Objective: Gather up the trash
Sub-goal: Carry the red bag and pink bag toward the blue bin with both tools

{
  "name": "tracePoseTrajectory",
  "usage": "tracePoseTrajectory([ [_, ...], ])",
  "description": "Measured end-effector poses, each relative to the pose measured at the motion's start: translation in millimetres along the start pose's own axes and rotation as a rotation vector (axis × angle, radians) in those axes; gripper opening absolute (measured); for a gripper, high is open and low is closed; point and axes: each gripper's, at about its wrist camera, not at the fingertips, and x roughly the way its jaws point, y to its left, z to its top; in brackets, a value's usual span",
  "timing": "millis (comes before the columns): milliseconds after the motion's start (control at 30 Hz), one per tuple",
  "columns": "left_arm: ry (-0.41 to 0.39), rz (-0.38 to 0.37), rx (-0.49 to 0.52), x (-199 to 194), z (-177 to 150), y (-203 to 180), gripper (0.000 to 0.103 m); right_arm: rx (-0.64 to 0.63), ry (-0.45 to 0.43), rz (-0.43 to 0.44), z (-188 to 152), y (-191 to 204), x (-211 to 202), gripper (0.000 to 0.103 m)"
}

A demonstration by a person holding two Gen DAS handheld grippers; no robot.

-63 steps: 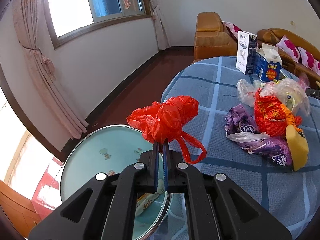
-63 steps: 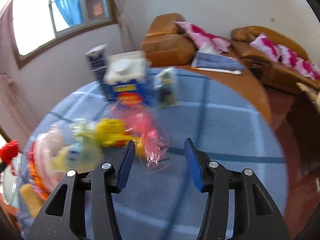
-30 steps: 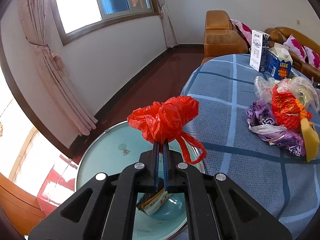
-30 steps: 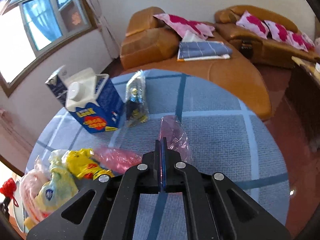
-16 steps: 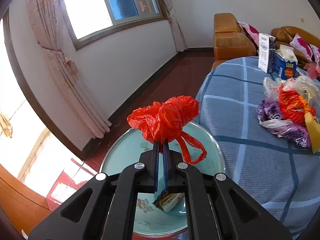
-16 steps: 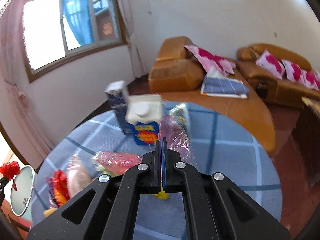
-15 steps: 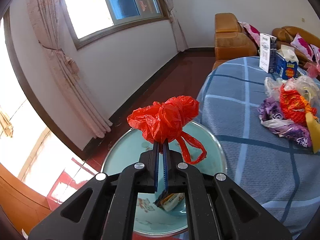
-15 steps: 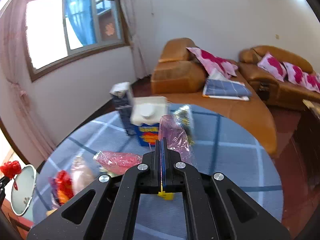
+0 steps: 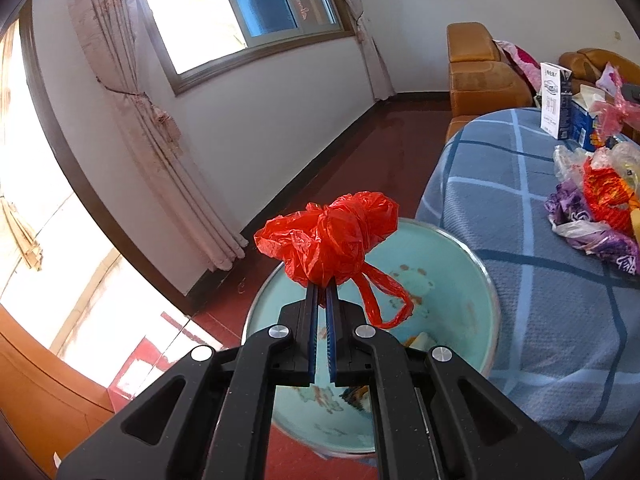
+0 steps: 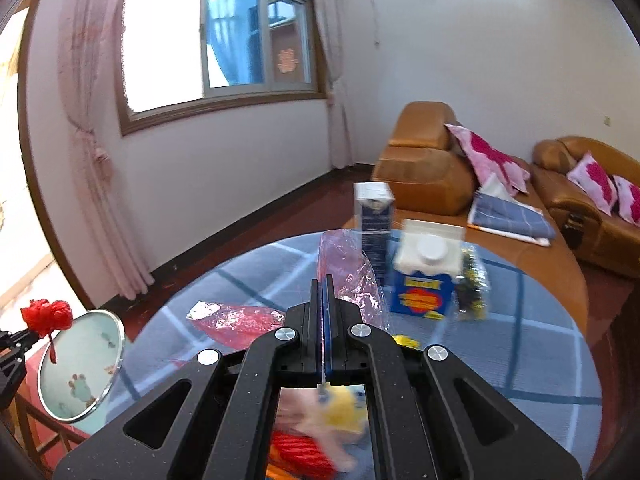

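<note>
— Two grippers, both gripping something. What does the left gripper (image 9: 322, 288) have?

— Its jaws are closed on a knotted red plastic bag (image 9: 330, 236), held in the air over a round pale-green basin (image 9: 452, 256) that stands on the floor just beside the bench (image 9: 532, 304). A few scraps lie at the bottom of the basin.

— And the right gripper (image 10: 323, 280)?

— Its jaws are pressed together on a thin pink see-through wrapper (image 10: 350, 268), which sticks up from the tips, lifted clear of the blue checked cloth.

— What remains on the bench?

— Below the right gripper lies a flat pink packet (image 10: 240, 320). Farther back stand a tall dark-blue carton (image 10: 374, 220) and a blue carton with a white cap (image 10: 426, 276), with a small clear packet (image 10: 472, 288) just beside the latter. From the left wrist view, a heap of wrappers (image 9: 596, 208), purple, red and clear, sits near the bench edge.

— Is the left gripper visible from the right side?

— Yes, at the far left edge, with the red bag above the basin
</note>
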Motion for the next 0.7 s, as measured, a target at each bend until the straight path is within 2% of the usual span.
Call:
tracePoseTrajectory([
  [400, 0.030, 0.032, -0.013, 3, -15, 21, 0.004, -0.093, 0.021, 0.108, -6, 71, 21, 0.001],
  [700, 0.045, 0.046, -0.031, 7, -25, 33, 0.004, -0.157, 0.038, 0.158, -14, 111, 30, 0.001],
])
